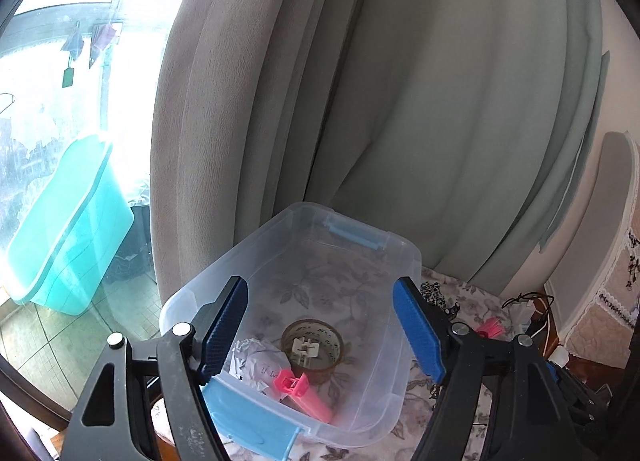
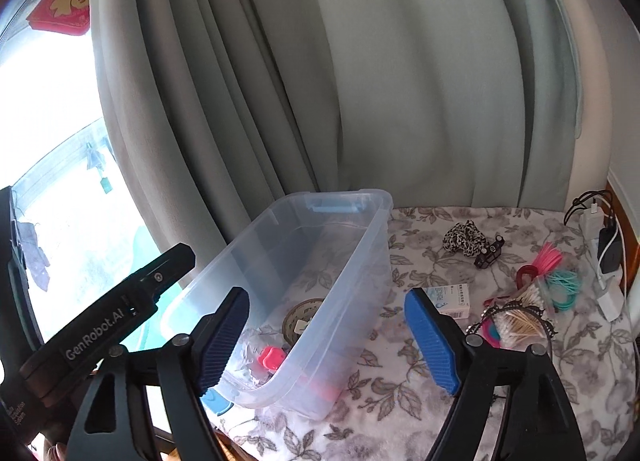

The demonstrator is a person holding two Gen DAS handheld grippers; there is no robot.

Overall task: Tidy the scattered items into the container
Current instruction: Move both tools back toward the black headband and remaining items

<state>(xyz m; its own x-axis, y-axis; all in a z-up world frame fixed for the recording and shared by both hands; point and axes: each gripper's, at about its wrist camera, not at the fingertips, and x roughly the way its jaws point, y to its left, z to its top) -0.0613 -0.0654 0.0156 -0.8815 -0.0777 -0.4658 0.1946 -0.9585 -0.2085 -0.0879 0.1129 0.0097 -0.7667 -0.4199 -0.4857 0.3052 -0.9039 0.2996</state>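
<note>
The left gripper (image 1: 320,335) hangs empty, fingers apart, over the clear bin (image 2: 352,261) holding tape (image 1: 312,349) and a pink clip (image 1: 304,391), while the right gripper (image 2: 326,341), spread and empty, has loose bits (image 2: 520,301) at two o'clock.

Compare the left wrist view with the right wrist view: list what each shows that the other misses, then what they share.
Only the left wrist view: a teal tub outside the window and the container's near blue latch in full.

Only the right wrist view: a red paper decoration, a small medicine box, a bag of cotton swabs, and the left gripper's body.

Both: the clear container holding a tape roll, crumpled paper and a pink clip; the curtain; open blue fingers.
</note>
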